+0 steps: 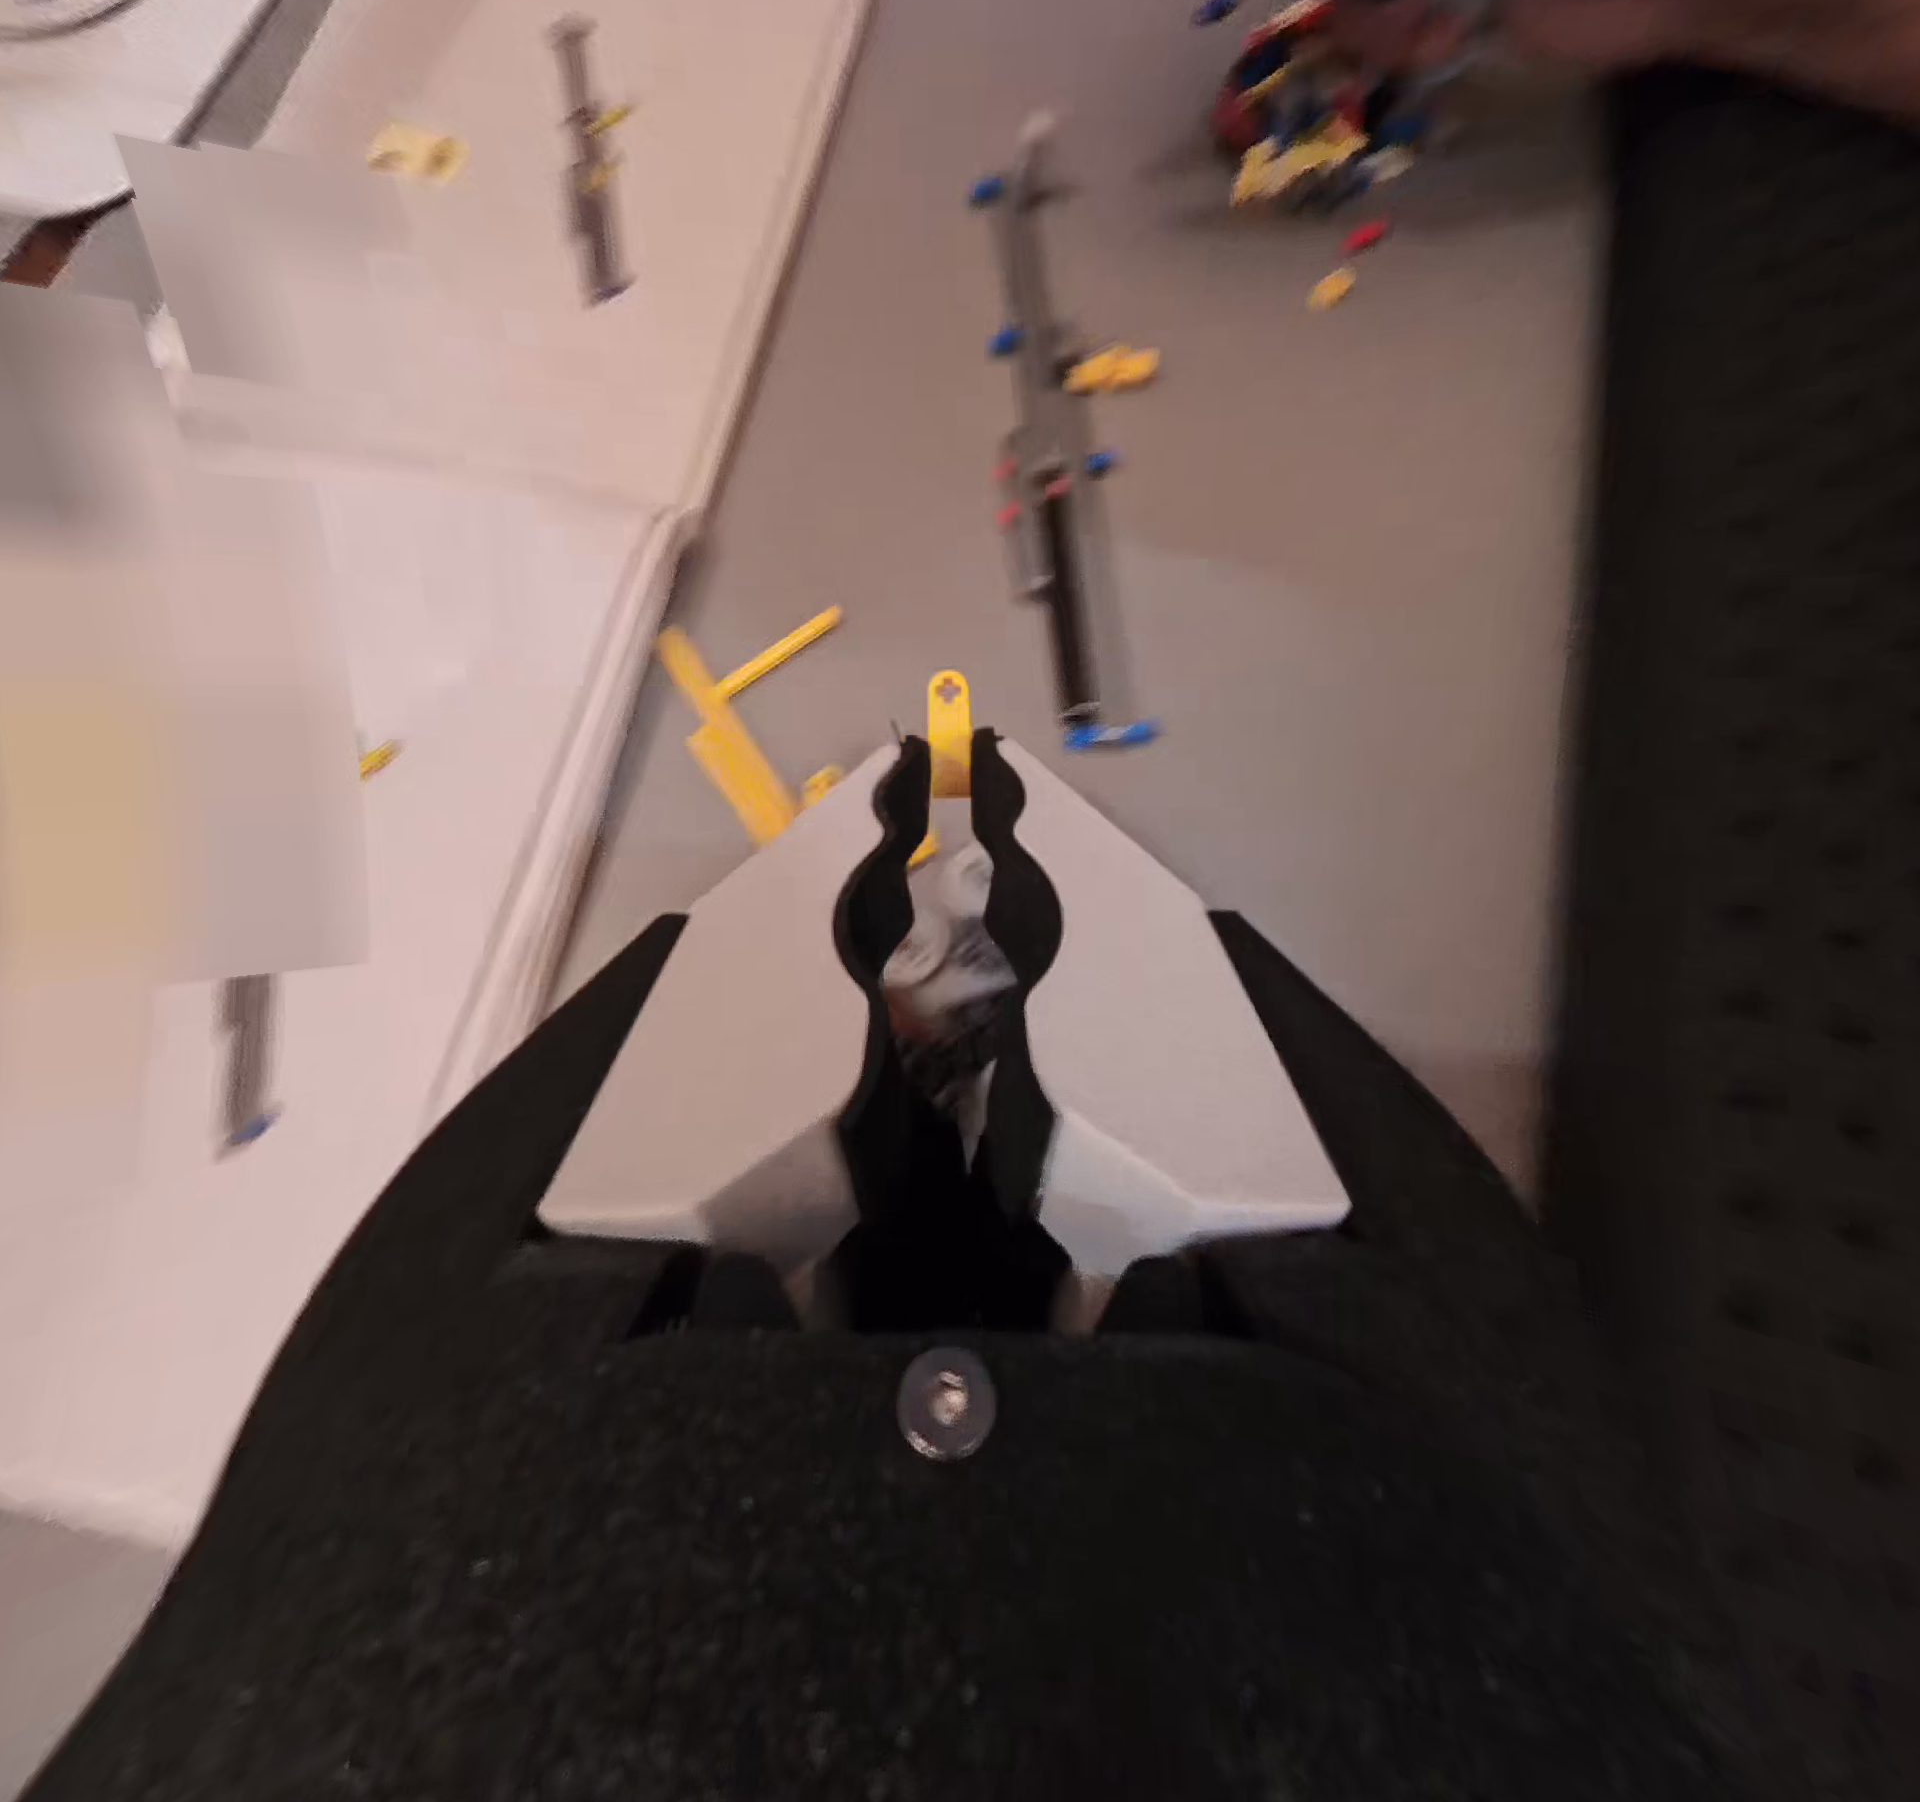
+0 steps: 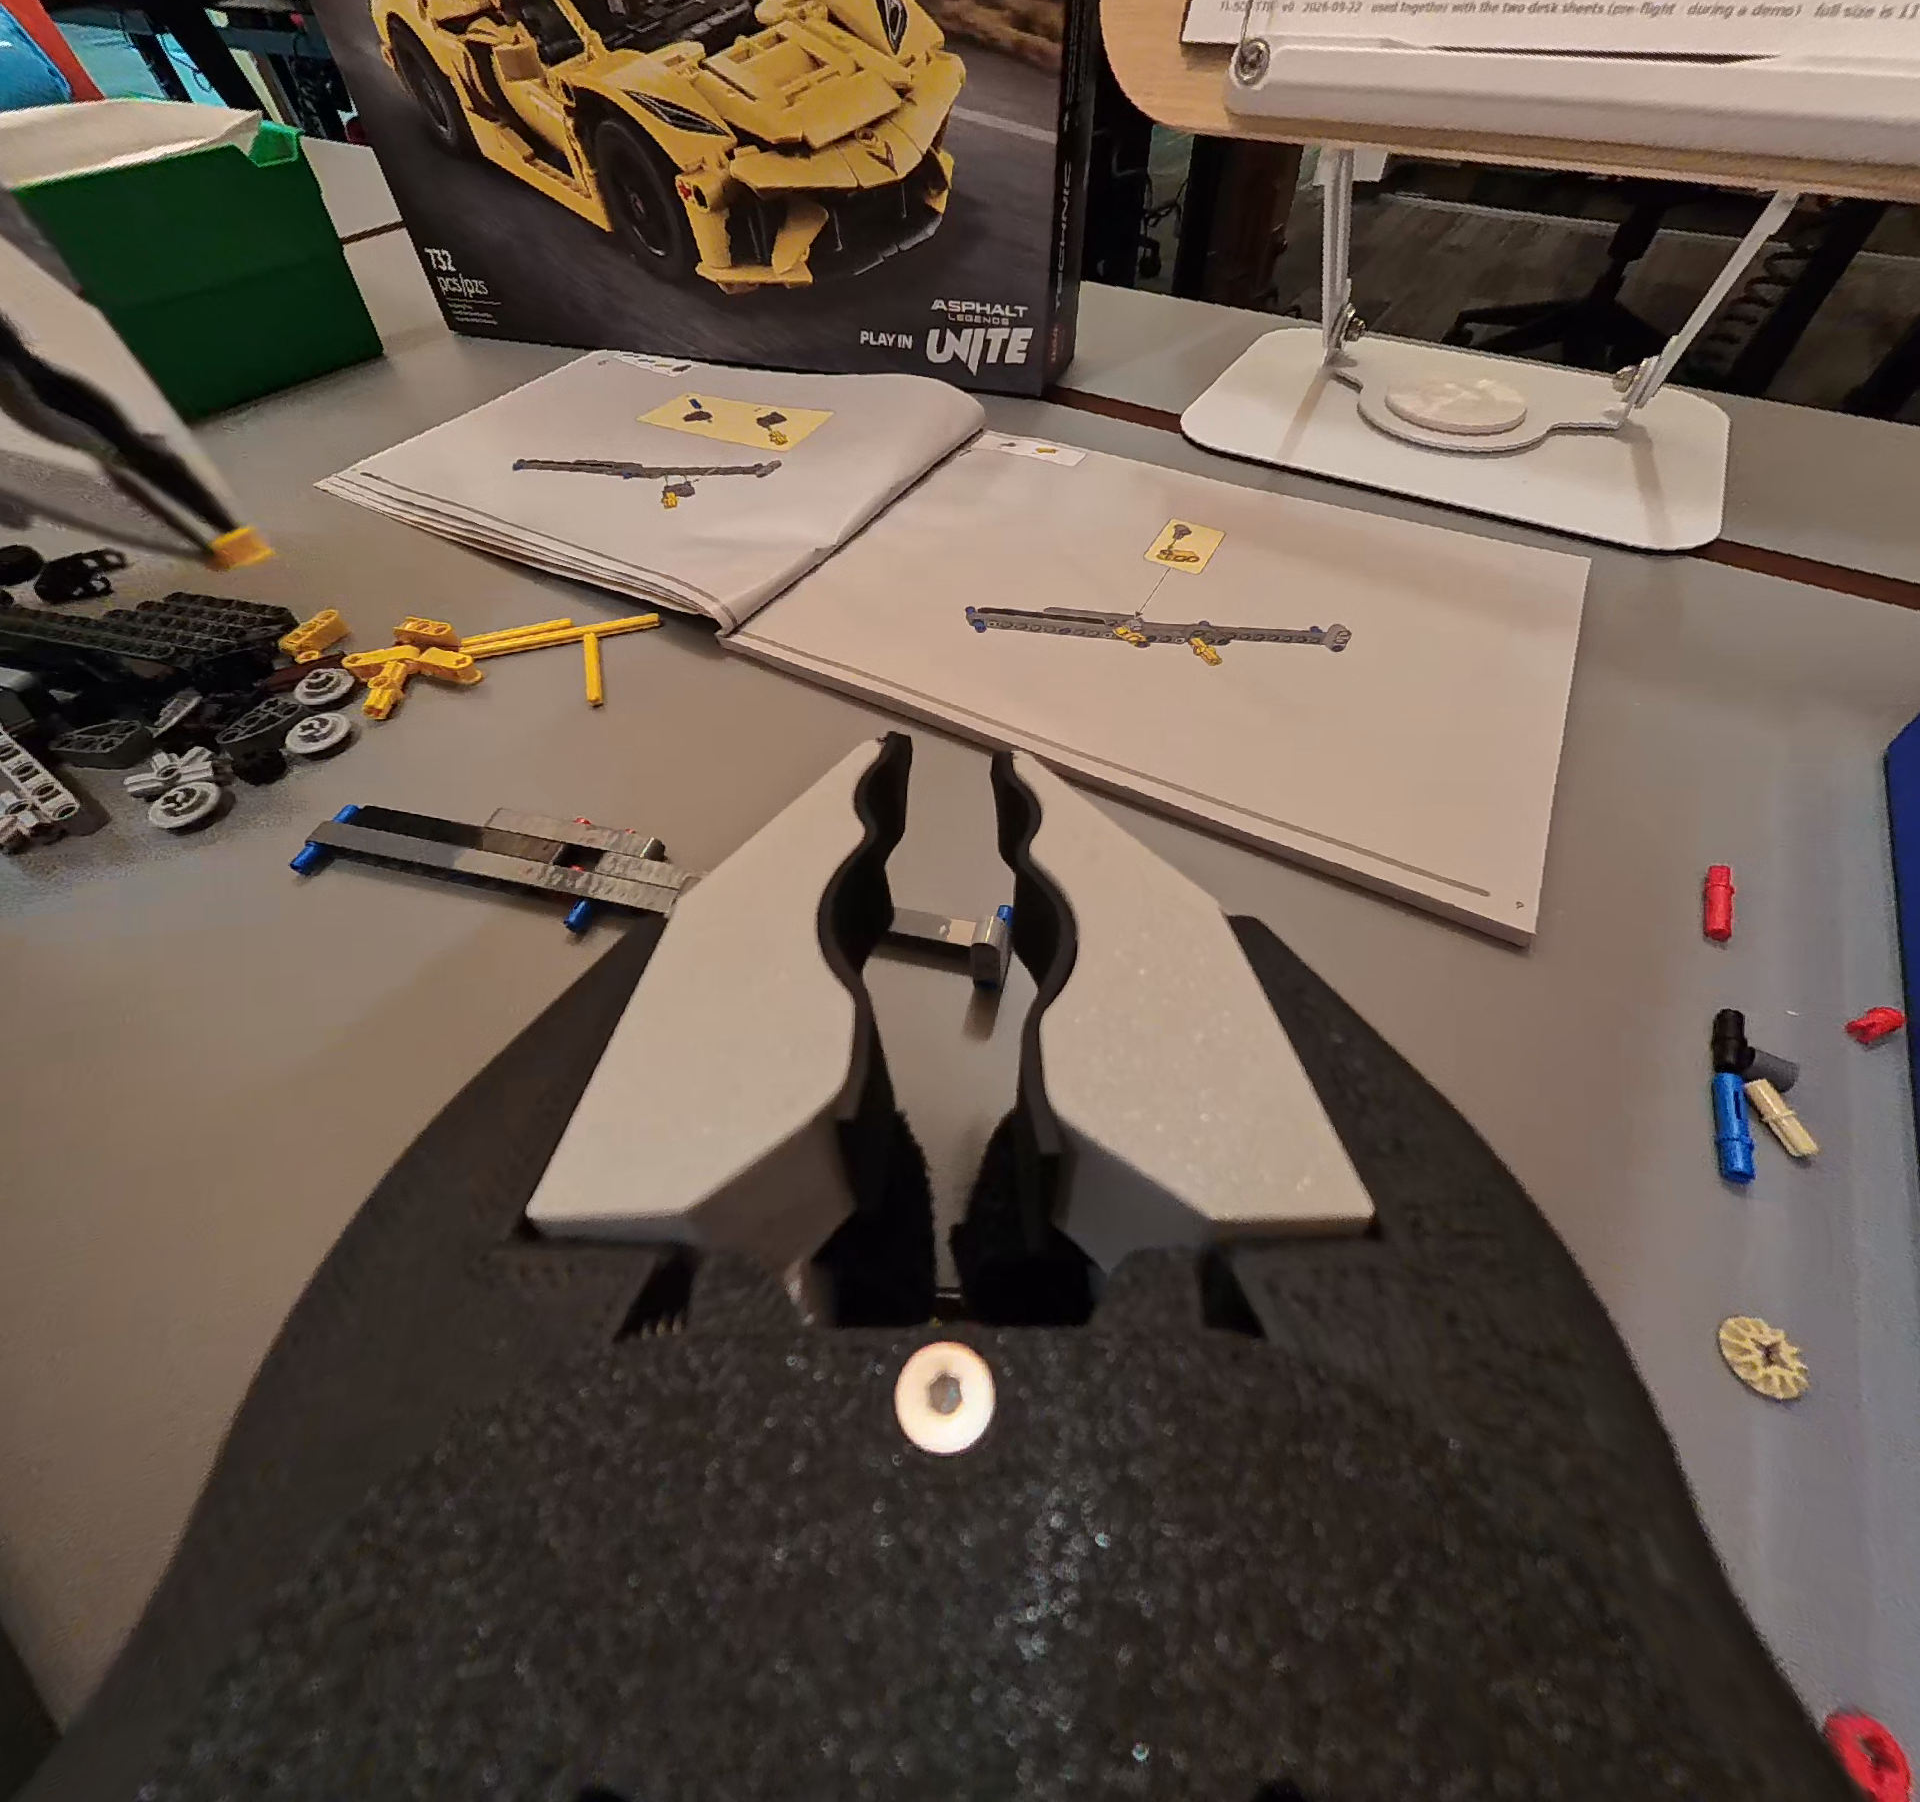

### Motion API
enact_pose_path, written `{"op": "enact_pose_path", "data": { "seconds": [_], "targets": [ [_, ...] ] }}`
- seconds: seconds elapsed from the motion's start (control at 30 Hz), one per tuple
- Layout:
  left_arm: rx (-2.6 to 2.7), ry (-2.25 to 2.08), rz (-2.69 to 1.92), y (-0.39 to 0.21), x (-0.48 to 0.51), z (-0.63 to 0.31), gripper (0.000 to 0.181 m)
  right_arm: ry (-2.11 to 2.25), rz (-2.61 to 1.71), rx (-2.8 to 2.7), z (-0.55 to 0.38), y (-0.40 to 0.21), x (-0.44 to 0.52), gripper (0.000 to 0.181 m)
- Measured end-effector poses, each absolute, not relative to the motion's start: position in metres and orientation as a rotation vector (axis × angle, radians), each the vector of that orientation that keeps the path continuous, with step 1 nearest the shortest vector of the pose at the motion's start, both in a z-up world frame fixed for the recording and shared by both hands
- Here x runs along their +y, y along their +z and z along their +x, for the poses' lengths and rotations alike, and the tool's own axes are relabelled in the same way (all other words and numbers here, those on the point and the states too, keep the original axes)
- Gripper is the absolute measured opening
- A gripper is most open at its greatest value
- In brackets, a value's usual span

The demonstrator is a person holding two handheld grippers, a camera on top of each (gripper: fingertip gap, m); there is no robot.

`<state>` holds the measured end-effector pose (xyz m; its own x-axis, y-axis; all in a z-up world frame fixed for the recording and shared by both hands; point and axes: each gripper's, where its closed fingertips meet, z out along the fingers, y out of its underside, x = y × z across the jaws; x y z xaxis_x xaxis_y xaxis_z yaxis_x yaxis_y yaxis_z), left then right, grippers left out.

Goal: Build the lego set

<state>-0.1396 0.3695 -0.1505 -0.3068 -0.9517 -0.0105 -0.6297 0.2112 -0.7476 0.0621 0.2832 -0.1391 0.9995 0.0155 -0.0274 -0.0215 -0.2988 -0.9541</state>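
My left gripper [image 1: 948, 765] is shut on a small yellow lego piece [image 1: 948, 729] and holds it above the grey table. It also shows in the right wrist view [image 2: 208, 531] at the far left, with the yellow piece [image 2: 239, 547] at its tip. A long grey and black beam assembly with blue pins [image 1: 1049, 464] lies on the table ahead of it. My right gripper [image 2: 948, 765] is open and empty, just above that assembly [image 2: 499, 859], whose right end [image 2: 956, 937] shows between the fingers.
The open instruction booklet [image 2: 1143, 630] lies behind the assembly, also in the left wrist view [image 1: 582, 225]. There are piles of loose pieces [image 2: 156, 713] [image 1: 1309, 121], yellow axles [image 2: 540, 635], loose pins [image 2: 1730, 1108], the set's box [image 2: 727, 121], a green box [image 2: 208, 266] and a white stand [image 2: 1455, 433]. Tip to tip, the grippers are about 20 centimeters apart.
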Motion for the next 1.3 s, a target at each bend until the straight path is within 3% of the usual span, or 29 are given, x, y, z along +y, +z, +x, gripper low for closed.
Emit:
{"op": "enact_pose_path", "data": {
  "seconds": [0.3,0.9,1.03,1.17,1.3],
  "targets": [
    [2.260,-0.965,-1.445,-0.188,0.266,-0.105,0.006,-0.006,-1.876,0.002,0.064,-0.140,0.280,0.016],
    [2.307,-0.779,-1.379,-0.211,0.253,-0.099,0.006,0.030,-1.841,0.375,0.114,-0.118,0.208,0.021],
    [2.309,-0.775,-1.384,-0.215,0.253,-0.100,0.010,0.109,-2.021,0.209,0.078,-0.141,0.177,0.022],
    [2.256,-0.844,-1.397,-0.206,0.253,-0.098,0.027,0.131,-2.184,-0.014,0.043,-0.174,0.158,0.021],
    [2.083,-0.993,-1.381,-0.177,0.257,-0.087,0.027,-0.044,-2.280,-0.222,0.033,-0.190,0.165,0.020]
  ]
}}
